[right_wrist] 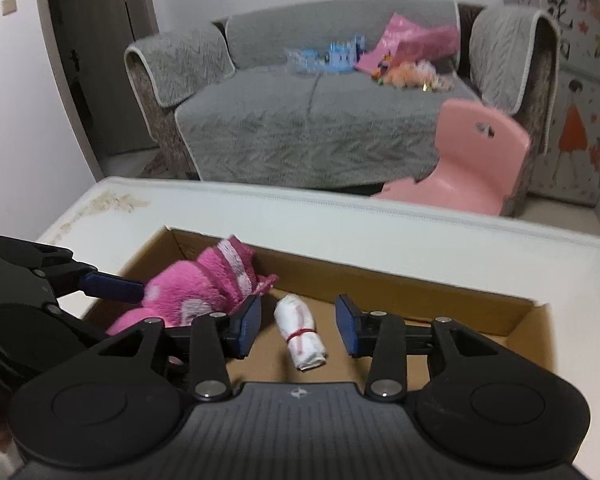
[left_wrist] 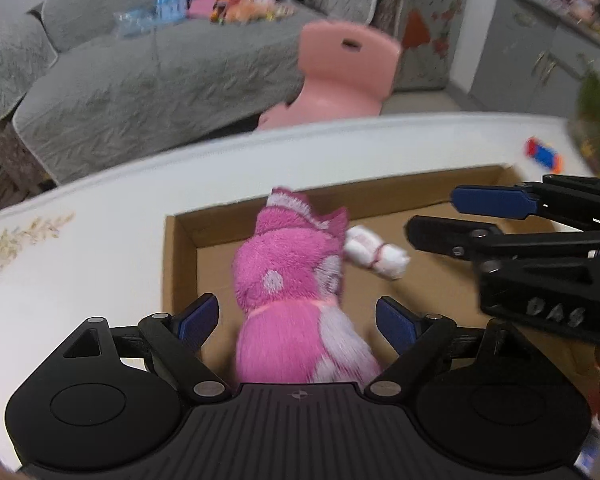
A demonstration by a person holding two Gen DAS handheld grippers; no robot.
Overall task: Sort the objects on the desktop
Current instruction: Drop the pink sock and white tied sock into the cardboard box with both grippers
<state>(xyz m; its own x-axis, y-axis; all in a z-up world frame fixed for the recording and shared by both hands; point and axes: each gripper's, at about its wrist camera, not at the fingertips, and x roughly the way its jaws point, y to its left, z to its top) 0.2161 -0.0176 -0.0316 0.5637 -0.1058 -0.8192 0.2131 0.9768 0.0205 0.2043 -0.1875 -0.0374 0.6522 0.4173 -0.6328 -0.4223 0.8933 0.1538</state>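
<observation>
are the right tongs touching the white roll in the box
Apart. The right wrist view shows the white roll lying in the box, with bare cardboard between it and each pad of the right tongs.

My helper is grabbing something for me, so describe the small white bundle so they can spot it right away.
On the white table sits a shallow cardboard box. On its floor, beside a fluffy pink sock, lies the white bundle. It is a small rolled white cloth tied with a red band, the only white thing in the box.
</observation>
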